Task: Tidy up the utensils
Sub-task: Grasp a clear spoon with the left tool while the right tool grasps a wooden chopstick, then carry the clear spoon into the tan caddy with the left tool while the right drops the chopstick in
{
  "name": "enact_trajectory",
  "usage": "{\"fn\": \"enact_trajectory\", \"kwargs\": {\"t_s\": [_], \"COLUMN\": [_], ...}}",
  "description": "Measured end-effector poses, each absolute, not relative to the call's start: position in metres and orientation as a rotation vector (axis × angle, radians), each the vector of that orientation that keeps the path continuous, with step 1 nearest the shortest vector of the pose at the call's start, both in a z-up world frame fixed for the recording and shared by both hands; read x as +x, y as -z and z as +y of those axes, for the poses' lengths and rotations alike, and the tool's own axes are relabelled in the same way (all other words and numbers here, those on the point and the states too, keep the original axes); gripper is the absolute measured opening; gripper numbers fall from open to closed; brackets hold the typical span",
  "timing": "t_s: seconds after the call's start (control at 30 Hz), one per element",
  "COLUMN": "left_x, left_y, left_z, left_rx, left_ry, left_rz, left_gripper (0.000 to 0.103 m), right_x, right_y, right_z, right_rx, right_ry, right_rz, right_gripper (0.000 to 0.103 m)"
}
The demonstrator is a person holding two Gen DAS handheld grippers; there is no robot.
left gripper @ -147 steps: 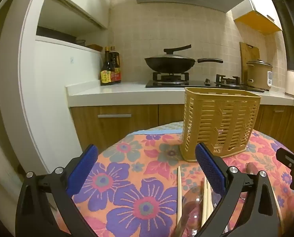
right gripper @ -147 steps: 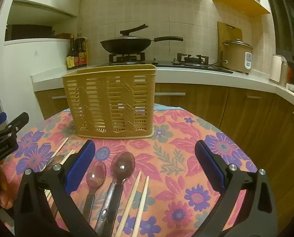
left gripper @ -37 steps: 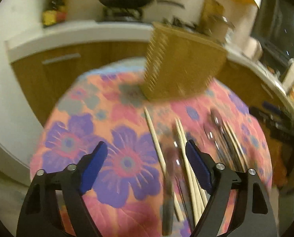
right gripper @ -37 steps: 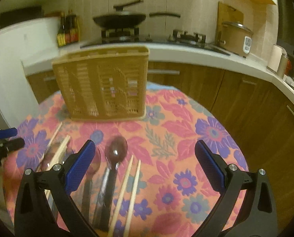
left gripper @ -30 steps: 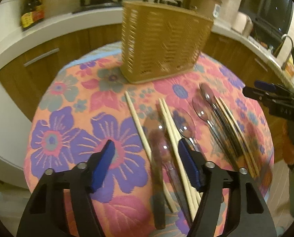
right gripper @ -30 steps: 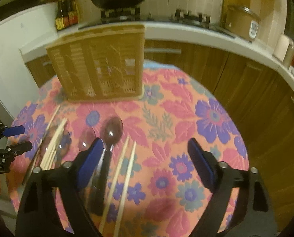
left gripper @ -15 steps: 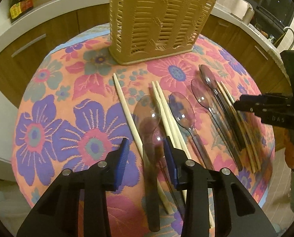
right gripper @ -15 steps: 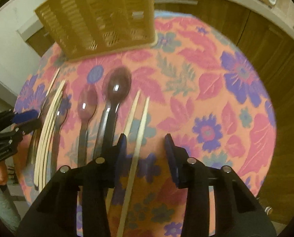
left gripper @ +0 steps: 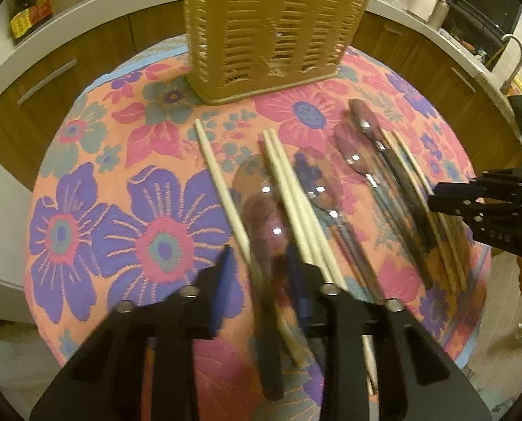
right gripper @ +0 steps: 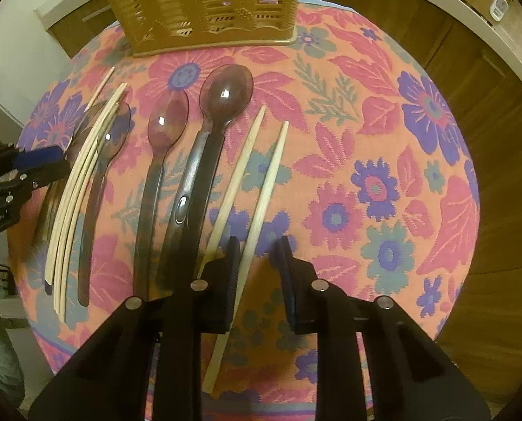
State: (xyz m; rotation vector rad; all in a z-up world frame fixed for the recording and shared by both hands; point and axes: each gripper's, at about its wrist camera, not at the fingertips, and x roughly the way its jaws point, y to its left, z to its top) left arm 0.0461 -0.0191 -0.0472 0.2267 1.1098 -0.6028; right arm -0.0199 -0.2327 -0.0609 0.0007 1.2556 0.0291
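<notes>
Both claws have dropped from basket height and pitched down over the utensils. Left claw (left gripper: 261, 263) is closing around a spoon handle (left gripper: 269, 333), contact blurred; right claw (right gripper: 257, 256) is closing astride a chopstick (right gripper: 261, 203), not yet pinching. Every utensil lies on the bench (right gripper: 401, 175); basket (right gripper: 204, 3) looks empty. Sorting barely begun.

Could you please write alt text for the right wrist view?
The right gripper is closing around a pale wooden chopstick on a floral tablecloth. Translucent purple plastic spoons lie alongside, below a tan slatted plastic basket.
</notes>
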Motion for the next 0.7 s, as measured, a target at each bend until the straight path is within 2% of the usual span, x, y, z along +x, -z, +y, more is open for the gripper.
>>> {"fn": "enact_trajectory", "kwargs": {"t_s": [0.03, 0.1, 0.33, 0.43, 0.7], "left_x": [0.045, 0.043, 0.046, 0.041, 0.044], "left_y": [0.047, 0.047, 0.044, 0.025, -0.048], "left_z": [-0.02, -0.021, -0.004, 0.005, 0.011], "left_rx": [0.23, 0.244, 0.105, 0.038, -0.084], "left_ry": [0.606, 0.601, 0.618, 0.642, 0.677], "left_rz": [1.111, 1.104, 1.074, 1.007, 0.774], "left_gripper": [0.013, 0.011, 0.01, 0.01, 0.01], "right_x": [-0.02, -0.019, -0.019, -0.019, -0.009], "right_y": [0.061, 0.061, 0.053, 0.039, -0.035], "right_z": [-0.232, -0.234, -0.239, -0.241, -0.235], "right_rx": [-0.001, 0.01, 0.038, 0.045, 0.072], "right_ry": [-0.032, -0.036, -0.05, -0.064, -0.15], "right_rz": [1.256, 1.259, 1.203, 1.166, 0.907], "right_gripper": [0.01, 0.004, 0.004, 0.004, 0.004]}}
